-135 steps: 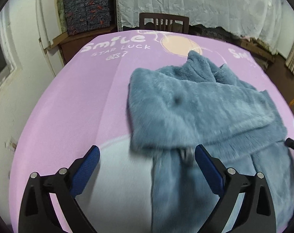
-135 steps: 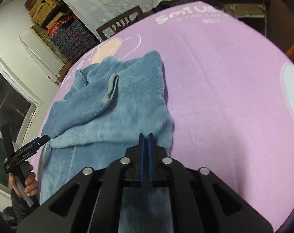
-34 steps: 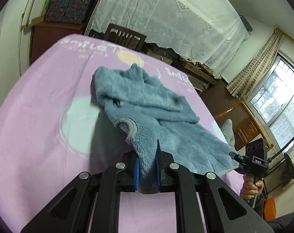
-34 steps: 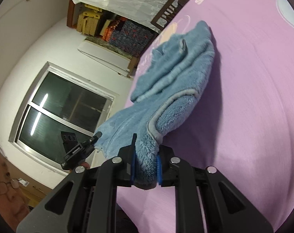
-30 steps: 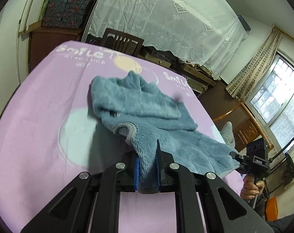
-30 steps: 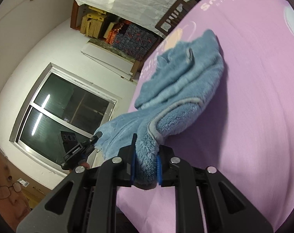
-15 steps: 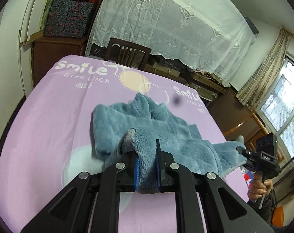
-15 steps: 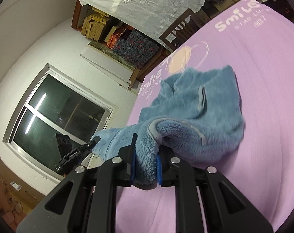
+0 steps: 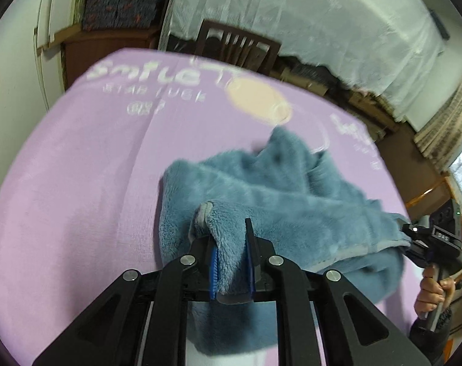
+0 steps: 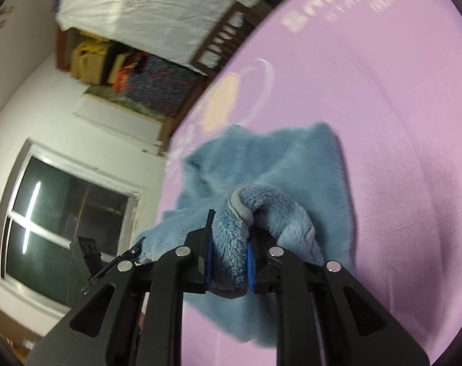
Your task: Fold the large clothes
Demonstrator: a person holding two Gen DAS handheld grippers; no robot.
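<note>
Fluffy blue fleece garment (image 9: 279,195) hangs over the pink-covered desk (image 9: 78,164), left tongs (image 9: 232,253) and right tongs (image 10: 229,253) each clamped on its hem.

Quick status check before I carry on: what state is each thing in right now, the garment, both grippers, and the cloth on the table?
blue fleece garment: bunched, near hem lifted off the table, far part resting on it.
left gripper: shut on the garment's hem.
right gripper: shut on the other hem corner.
purple tablecloth: spread flat under the garment.
</note>
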